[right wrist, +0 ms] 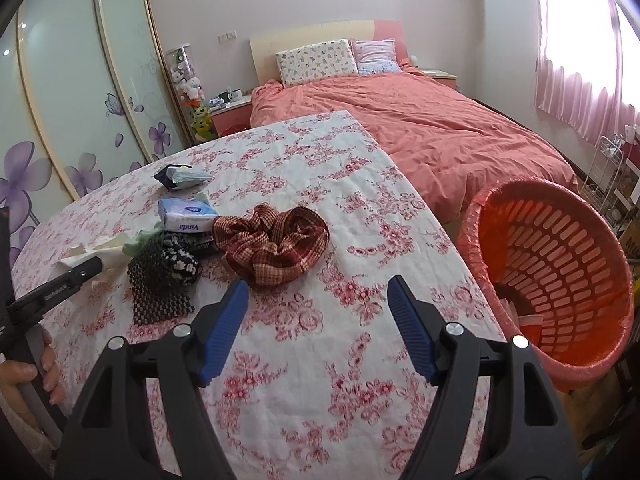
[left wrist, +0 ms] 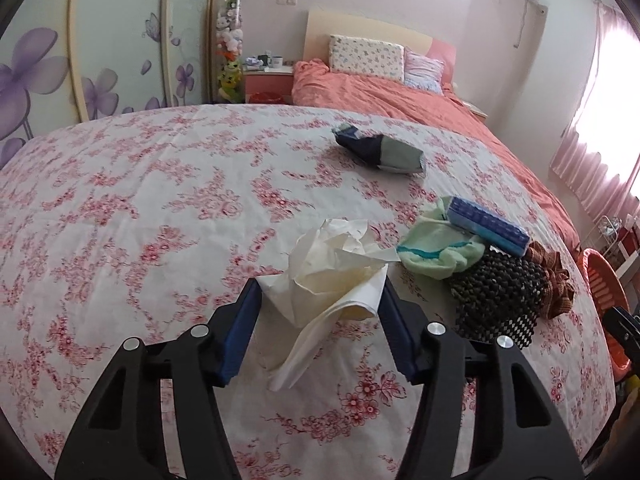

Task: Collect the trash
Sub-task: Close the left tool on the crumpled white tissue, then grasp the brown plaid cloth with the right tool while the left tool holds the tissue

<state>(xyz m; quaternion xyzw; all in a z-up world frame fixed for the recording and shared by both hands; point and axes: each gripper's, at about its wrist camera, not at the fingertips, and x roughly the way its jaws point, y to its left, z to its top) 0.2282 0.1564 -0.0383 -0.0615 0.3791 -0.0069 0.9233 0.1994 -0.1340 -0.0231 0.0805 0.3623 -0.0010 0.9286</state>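
Observation:
A crumpled white tissue (left wrist: 336, 276) lies on the flowered tablecloth (left wrist: 140, 220). My left gripper (left wrist: 322, 282) has its blue pads against the tissue's two sides, closed on it. From the right wrist view the same tissue (right wrist: 96, 246) shows at the far left, with the left gripper's black finger (right wrist: 64, 282) on it. My right gripper (right wrist: 318, 282) hangs open over bare tablecloth (right wrist: 360, 208), nothing between its fingers. A red slatted trash basket (right wrist: 560, 264) with a pink liner stands off the table's right edge, some scraps in its bottom.
Near the tissue lie a green cloth (left wrist: 436, 248), a blue tissue pack (right wrist: 186, 214), a black mesh mat (right wrist: 160, 284), a brown plaid cloth (right wrist: 272, 240) and a dark crumpled packet (left wrist: 380, 150). A bed (right wrist: 420, 128) stands behind. A person's hand (right wrist: 24, 384) holds the left gripper.

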